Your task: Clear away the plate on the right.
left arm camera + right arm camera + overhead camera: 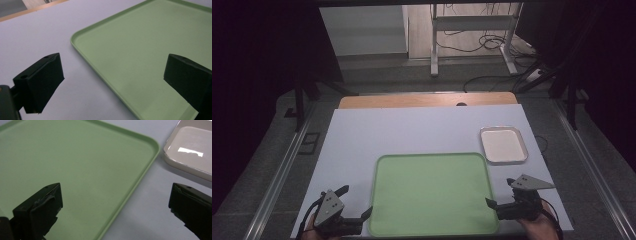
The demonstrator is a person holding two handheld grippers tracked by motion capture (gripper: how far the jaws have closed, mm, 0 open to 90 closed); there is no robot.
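Dim room with black curtains (257,75) at both sides. Grey carpeted floor (402,75), metal rails (277,185) along it. White table (412,130), wooden edge behind. Farther back, white desk legs (434,45) and tangled cables (492,42).

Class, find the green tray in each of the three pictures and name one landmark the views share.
High view: the green tray lies low and centre, between the two claws.
Left gripper view: it covers the upper right, its rounded corner near top centre.
Right gripper view: it covers the left and centre, beside the white tray.
Shared landmark: the tray's raised rim against the pale table.
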